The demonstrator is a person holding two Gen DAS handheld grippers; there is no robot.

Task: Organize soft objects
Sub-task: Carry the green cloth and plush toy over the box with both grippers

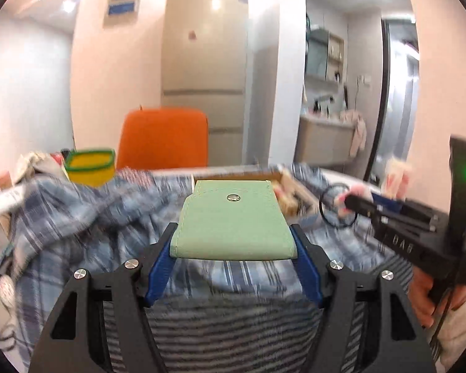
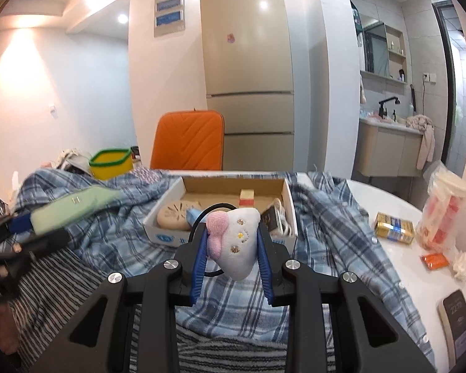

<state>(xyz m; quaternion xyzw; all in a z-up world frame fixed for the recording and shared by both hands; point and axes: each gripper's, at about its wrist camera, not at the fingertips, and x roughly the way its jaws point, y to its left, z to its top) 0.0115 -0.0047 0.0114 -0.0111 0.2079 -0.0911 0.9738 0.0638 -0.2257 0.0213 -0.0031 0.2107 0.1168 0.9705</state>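
At far left a yellow tub with a green rim [image 2: 111, 163] stands behind the blue plaid shirt [image 2: 335, 217]; the left gripper [image 1: 233, 242] clamps a flat green pouch [image 1: 233, 220] by its 2 side edges, raised over the shirt; behind stand an orange chair [image 2: 188, 140] and an open cardboard box [image 2: 233, 186]; the right gripper [image 2: 233, 248] pinches a small white plush with a pink patch [image 2: 237, 242] in front of that box; on the white table [image 2: 388, 192] at right lies a gold packet [image 2: 394, 227]

The 2 wrist views face level across the near plaid cloth [image 1: 77, 217] toward the far fridge [image 2: 248, 56], both sharing the orange chair [image 1: 164, 136].
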